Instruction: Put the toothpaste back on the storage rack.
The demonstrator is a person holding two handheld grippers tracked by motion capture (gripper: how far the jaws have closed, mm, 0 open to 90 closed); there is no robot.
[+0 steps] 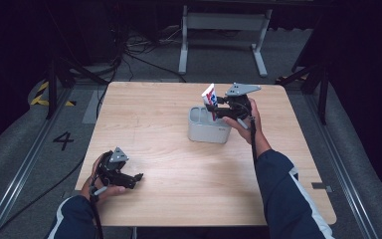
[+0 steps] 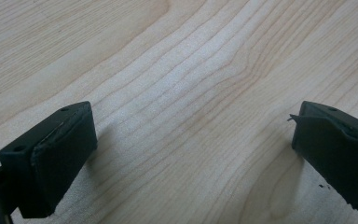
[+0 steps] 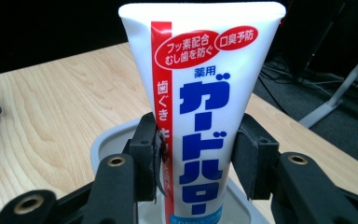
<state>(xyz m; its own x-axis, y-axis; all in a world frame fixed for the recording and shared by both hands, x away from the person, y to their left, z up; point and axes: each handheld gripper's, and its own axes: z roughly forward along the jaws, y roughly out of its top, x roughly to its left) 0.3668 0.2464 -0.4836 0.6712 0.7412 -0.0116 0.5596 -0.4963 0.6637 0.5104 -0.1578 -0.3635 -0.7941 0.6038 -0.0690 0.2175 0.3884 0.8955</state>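
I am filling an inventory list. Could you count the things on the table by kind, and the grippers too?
Toothpaste tube: 1
Grey holder: 1
Grippers: 2, the left gripper and the right gripper
Total: 4

I work in a lab or recording studio, not a home. My pale wooden worktop (image 1: 179,164) stands alone on grey carpet, with black curtains dark all round it. Beyond the worktop, loose cables (image 1: 139,52) trail past a white metal stand (image 1: 224,30) (hazard tape (image 1: 42,94) and a floor numeral (image 1: 63,140) lie to the worktop's left).
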